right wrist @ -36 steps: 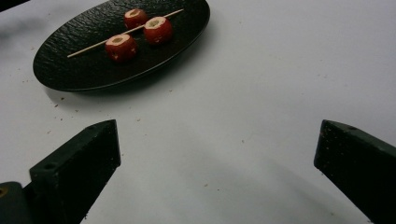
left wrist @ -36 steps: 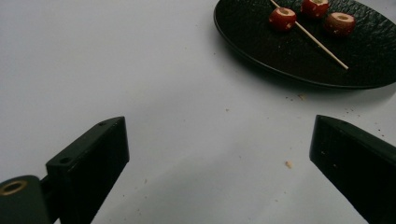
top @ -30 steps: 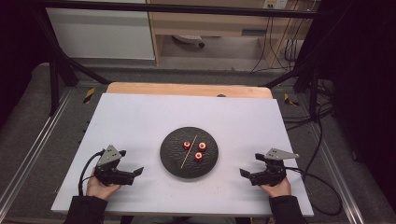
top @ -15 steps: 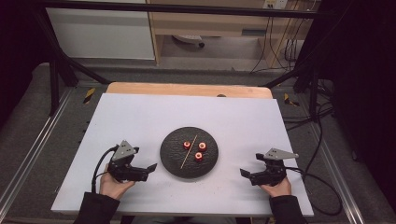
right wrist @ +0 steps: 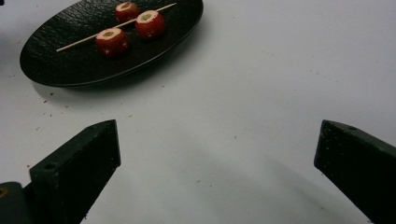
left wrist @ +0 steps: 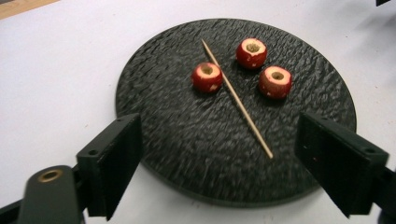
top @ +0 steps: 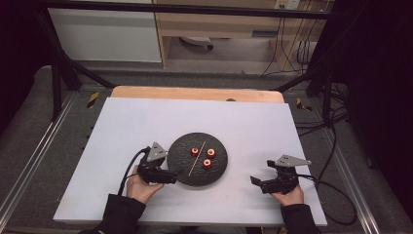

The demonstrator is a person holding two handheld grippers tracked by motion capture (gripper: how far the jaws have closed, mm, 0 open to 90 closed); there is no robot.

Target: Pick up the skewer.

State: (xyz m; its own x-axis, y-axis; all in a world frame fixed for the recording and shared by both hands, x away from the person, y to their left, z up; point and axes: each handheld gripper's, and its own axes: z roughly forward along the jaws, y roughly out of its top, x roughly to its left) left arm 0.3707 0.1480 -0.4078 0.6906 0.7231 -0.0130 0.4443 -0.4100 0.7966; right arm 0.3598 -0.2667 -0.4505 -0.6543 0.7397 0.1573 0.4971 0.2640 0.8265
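A round black textured plate (top: pixel 185 173) (left wrist: pixel 187 144) (right wrist: pixel 56 65) lies in the middle of the white table. On it rest three red cored fruit pieces (top: pixel 195 151) (left wrist: pixel 207 77) (right wrist: pixel 112 41) and a thin wooden skewer (top: pixel 196 157) (left wrist: pixel 236 97) (right wrist: pixel 116 27) lying loose between them. My left gripper (top: pixel 168 178) (left wrist: pixel 233 172) is open at the plate's left front rim, its jaws straddling the rim with the skewer's near end between them, touching nothing. My right gripper (top: pixel 258 183) (right wrist: pixel 215 172) is open over bare table, right of the plate.
The white table top (top: pixel 253 126) ends in a wooden strip (top: pixel 195 93) at the back. Black frame bars and cables stand at both sides. A cable (top: pixel 336 195) trails from the right gripper. Small crumbs (right wrist: pixel 51 100) dot the table by the plate.
My left gripper has moved right, from the table's left front to the plate's rim. The right gripper has stayed still, and so have the things on the plate.
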